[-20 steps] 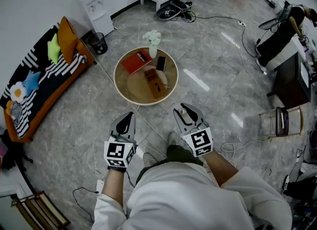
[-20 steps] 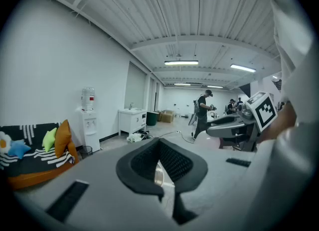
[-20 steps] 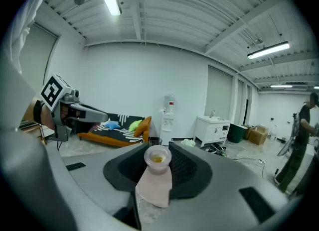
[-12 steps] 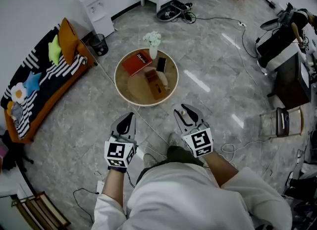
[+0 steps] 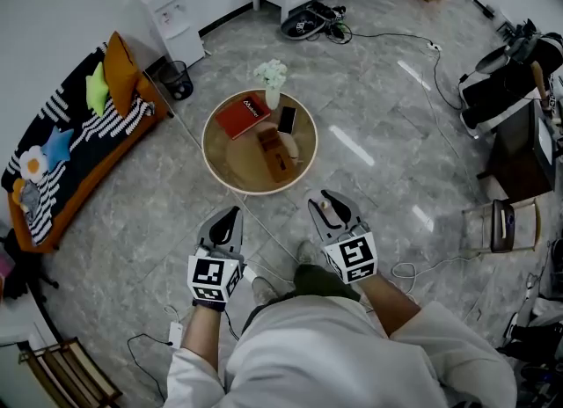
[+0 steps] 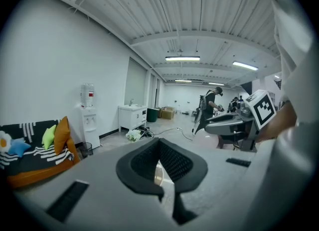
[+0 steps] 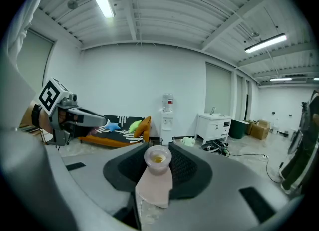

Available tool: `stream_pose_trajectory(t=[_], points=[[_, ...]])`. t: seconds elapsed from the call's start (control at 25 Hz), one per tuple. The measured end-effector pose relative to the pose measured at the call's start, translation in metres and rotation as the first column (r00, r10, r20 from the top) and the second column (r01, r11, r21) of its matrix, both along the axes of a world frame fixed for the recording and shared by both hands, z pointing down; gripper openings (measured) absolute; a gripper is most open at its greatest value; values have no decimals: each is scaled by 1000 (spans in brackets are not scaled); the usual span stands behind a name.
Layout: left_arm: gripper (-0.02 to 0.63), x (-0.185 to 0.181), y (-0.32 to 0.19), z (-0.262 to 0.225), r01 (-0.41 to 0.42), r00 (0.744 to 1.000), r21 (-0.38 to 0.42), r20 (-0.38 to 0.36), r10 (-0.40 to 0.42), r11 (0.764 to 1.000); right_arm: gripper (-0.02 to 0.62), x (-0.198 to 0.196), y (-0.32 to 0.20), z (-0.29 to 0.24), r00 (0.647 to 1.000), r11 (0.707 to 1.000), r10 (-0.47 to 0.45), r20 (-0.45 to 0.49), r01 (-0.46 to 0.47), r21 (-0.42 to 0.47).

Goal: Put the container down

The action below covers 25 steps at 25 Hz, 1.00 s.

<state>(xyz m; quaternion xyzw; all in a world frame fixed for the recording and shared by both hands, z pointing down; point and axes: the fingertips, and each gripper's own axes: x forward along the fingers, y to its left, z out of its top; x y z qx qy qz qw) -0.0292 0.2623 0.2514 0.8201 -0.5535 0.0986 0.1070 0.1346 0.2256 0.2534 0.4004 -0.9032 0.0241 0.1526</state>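
Gripping the pale container [image 7: 156, 173] between the pads of the right claw [image 5: 329, 207], low centre of the head view, well short of the round counter [image 5: 230, 178] above it; not yet set down, the whole placing left. Carrying the left claw [image 5: 225, 219] empty, jaws pressed together. Hard to make out: the container's base, cut off below, and its yellowish contents.

Pale pink soft container [image 7: 153, 187], yellowish inside its clear neck. Light-brown round wooden table [image 5: 206, 144] bears a flat red book [image 5: 243, 112]. Black-and-white striped sofa throw [image 5: 132, 114]; grey veined marble floor [image 5: 378, 98].
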Motion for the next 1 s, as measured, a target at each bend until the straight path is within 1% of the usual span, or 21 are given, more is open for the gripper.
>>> stream_pose_trajectory(t=[0.16,0.36,0.6,0.8,1.0], points=[[8,4,-19,8,25,1000,-20,6,-25,999,141,0,-23,12,1000,999,-27,1,27,-25],[8,10,-49,19,81,997,-41,19,-80,996,141,-2,-57,30,996,995,-84,5,84,-55],[8,19,-72,31,145,989,-52,28,-144,988,141,-9,-97,42,987,985,-163,3,162,-60],[8,19,-86,44,141,990,-76,24,-140,987,141,-17,-124,56,986,983,-167,-8,166,-75],[8,4,-118,59,101,995,-88,19,-100,991,142,-35,-151,66,989,986,-149,-14,147,-72]])
